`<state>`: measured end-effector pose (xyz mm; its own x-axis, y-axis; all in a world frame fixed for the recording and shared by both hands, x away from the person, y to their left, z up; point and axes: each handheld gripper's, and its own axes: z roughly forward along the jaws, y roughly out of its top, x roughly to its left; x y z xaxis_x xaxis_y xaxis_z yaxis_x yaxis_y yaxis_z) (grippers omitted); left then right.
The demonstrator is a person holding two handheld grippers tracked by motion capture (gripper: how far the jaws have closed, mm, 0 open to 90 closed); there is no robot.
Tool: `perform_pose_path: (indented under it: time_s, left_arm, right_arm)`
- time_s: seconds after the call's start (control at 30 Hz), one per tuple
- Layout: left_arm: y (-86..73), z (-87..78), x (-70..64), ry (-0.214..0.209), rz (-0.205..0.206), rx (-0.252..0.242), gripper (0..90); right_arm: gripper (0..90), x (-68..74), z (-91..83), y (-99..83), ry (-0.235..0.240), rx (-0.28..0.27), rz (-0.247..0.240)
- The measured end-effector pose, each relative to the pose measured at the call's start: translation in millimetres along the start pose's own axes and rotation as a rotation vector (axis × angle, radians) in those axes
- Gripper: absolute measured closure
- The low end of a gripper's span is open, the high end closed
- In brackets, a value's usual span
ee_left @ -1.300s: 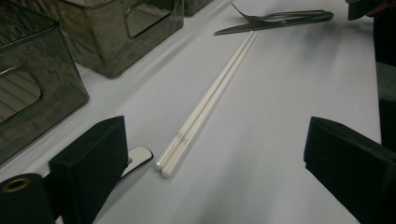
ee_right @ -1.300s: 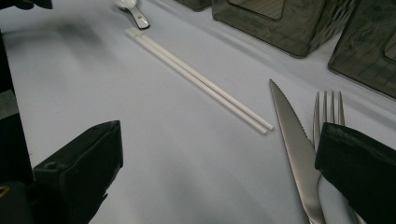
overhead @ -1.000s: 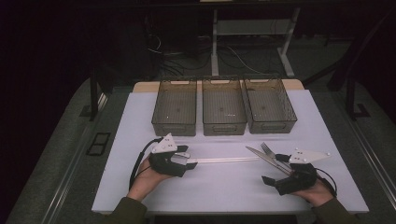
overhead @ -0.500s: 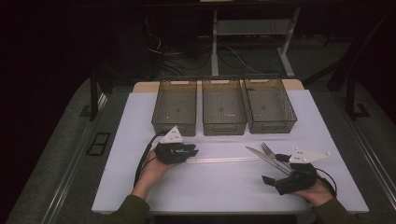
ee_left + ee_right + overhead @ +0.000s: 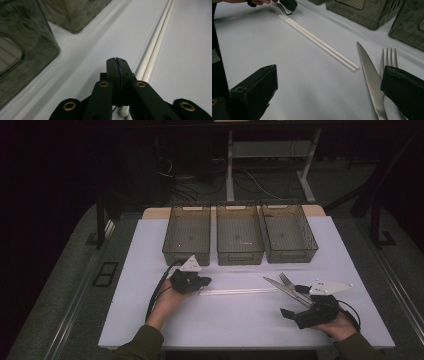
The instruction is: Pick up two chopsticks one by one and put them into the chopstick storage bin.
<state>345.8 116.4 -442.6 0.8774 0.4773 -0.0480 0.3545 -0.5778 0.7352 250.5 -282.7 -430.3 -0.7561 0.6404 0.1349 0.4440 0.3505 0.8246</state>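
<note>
1. Because the left gripper [image 5: 200, 282] has its jaws pressed flat together with nothing between them, it cannot take the chopsticks [image 5: 239, 291] as it stands; the pair lies just beside its tip, at about 4 o'clock of the jaws in the left gripper view [image 5: 116, 65], running off toward 1 o'clock [image 5: 156, 42]. A push from shut jaws would likely roll or scatter the sticks rather than pick them up.

2. Since the two chopsticks lie side by side and touching on the white table [image 5: 225, 325], a grasp at their very end risks catching one alone, or levering the far ends apart.

3. While the right gripper [image 5: 300, 315] sits with jaws spread wide and empty at about 4 o'clock on the table, the knife [image 5: 372, 77] and fork [image 5: 389, 62] lie between and ahead of its jaws. The knife's tip is near the chopsticks' far end, so a careless slide of either could knock the other askew.

4. If the chopsticks are lifted from one end, their length may let them sag, pivot or slip out before reaching the three bins [image 5: 239, 251] at 12 o'clock; the left bin stands closest to the left gripper and could be struck on the way.
</note>
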Motion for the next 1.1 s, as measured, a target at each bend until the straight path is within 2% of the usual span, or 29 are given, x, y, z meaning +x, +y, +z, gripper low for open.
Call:
perform_pose_path:
  time_s: [0.1, 0.2, 0.37, 0.5, 0.53, 0.6, 0.63, 0.67, 0.7, 0.73, 0.77, 0.8, 0.97, 1.07, 1.1]
  left_arm:
    - [0.0, 2.1, -1.6, -0.008, 0.008, 0.016, 89.0]
    - [-1.0, 4.4, -2.1, -0.013, 0.016, 0.051, 89.1]
    - [-1.9, 5.3, -2.7, -0.025, 0.001, 0.057, 89.1]
    - [-2.0, 4.2, -3.3, -0.049, 0.003, 0.069, 89.1]
    - [-2.4, 3.6, -4.9, -0.055, -0.013, 0.073, 89.1]
    - [-2.8, 3.4, -5.8, -0.063, -0.007, 0.073, 89.1]
    - [-3.3, 2.6, -7.5, -0.069, -0.016, 0.078, 89.1]
    - [-3.4, 2.4, -7.7, -0.075, -0.006, 0.078, 89.1]
    - [-3.9, 1.8, -9.6, -0.081, -0.016, 0.081, 89.1]
    - [-3.9, 1.2, -9.7, -0.088, 0.001, 0.086, 89.1]
    - [-4.6, 0.6, -12.8, -0.092, -0.019, 0.086, 89.2]
    - [-4.6, 0.1, -13.1, -0.097, 0.001, 0.091, 89.2]
    - [-6.6, -3.1, -23.4, -0.120, 0.005, 0.107, 89.1]
    - [-7.2, -3.6, -25.4, -0.128, 0.004, 0.106, 89.1]
    - [-7.2, -4.1, -25.7, -0.129, 0.015, 0.110, 89.2]
  right_arm:
    - [1.1, 0.1, -0.2, 0.1, 0.000, -0.001, -0.002]
    - [1.1, 0.3, -0.7, 0.0, -0.001, -0.003, -0.001]
    - [1.1, 0.2, -0.8, 0.0, 0.000, -0.003, -0.004]
    - [1.1, 0.3, -1.3, -0.1, 0.001, -0.004, -0.005]
    - [1.1, 0.3, -1.4, -0.1, 0.001, -0.004, -0.006]
    - [1.1, 0.4, -1.5, -0.1, 0.002, -0.004, -0.005]
    - [1.1, 0.5, -1.5, -0.1, 0.002, -0.004, -0.005]
    - [1.1, 0.6, -1.4, -0.1, 0.002, -0.005, -0.006]
    - [1.1, 0.6, -1.4, -0.1, 0.002, -0.004, -0.006]
    - [1.1, 0.7, -1.4, -0.1, 0.002, -0.005, -0.005]
    - [1.1, 0.7, -1.5, -0.1, 0.002, -0.005, -0.005]
    - [1.1, 0.7, -1.5, -0.1, 0.002, -0.005, -0.005]
    - [1.1, 0.7, -1.8, -0.2, 0.002, -0.005, -0.004]
    - [1.1, 0.9, -1.8, -0.2, 0.002, -0.006, -0.006]
    - [1.1, 0.8, -1.8, -0.2, 0.002, -0.007, -0.007]
